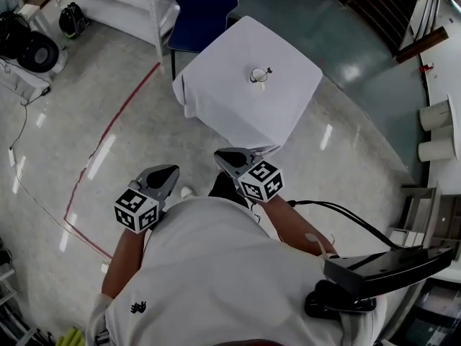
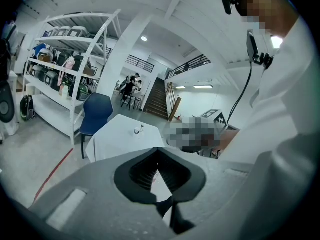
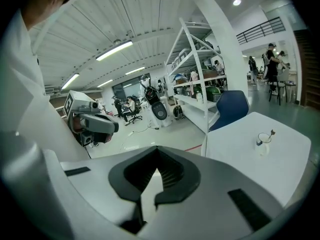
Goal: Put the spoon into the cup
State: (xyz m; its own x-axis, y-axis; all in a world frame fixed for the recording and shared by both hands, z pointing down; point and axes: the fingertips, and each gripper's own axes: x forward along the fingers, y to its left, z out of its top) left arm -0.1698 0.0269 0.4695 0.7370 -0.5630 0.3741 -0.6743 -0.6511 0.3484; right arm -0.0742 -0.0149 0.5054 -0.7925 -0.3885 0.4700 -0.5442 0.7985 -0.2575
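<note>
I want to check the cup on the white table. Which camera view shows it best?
The right gripper view: the cup stands side-on, with a thin handle at its rim. The head view shows it small from above; the left gripper view, only a speck.

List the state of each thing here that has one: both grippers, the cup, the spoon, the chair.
left gripper: shut, empty, short of the table.
right gripper: shut, empty.
cup: upright on the table.
spoon: appears to stand in the cup, handle out over the rim.
blue chair: unoccupied, at the table's far side.
</note>
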